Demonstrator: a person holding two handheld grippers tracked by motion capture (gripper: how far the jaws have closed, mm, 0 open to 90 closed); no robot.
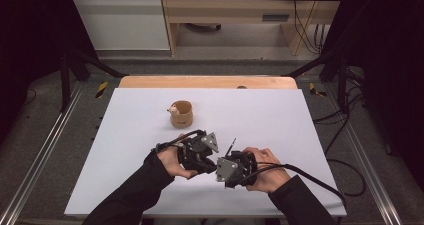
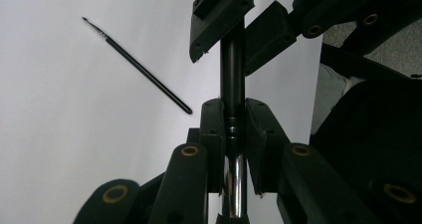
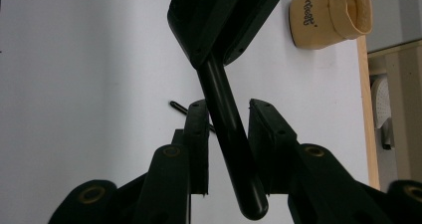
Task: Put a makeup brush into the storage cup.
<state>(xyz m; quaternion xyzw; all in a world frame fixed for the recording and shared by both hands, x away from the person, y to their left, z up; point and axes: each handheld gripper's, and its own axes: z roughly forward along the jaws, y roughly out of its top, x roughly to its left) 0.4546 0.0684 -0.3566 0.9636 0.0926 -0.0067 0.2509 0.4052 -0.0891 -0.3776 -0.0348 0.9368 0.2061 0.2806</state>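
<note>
Black and glossy, the slim round handle [image 2: 232, 64] you hold runs from your left gripper [image 2: 232, 117] to your right gripper [image 3: 228, 117] – a smooth cylinder with a chrome ferrule [image 2: 234, 184] showing low in the left gripper view and a rounded butt end in the right gripper view. You have the left gripper clamped tight on it near the ferrule, pads pressing both sides. Your right gripper's jaws bracket the shaft closer to its butt: one pad sits against it, the other stands just off, so that gripper is not yet gripping. No earlier look is on hand for that.

Count two long black tools: the thick handle between your grippers, and one thin brush [image 2: 138, 65] lying flat on the white sheet [image 1: 125, 150], its fine tip pointing away, well apart from the jaws. One tan cup [image 1: 182, 114] stands upright farther up the sheet, squat and rounded, matte like wood or clay, with dark script on its side and a small pale piece at its rim.

Seen from the high view, your two hands [image 1: 172, 161] meet at the near middle of the sheet – left gripper and right gripper nose to nose, both black-sleeved forearms angling inward from the bottom edge, cables looping off each gripper.
</note>
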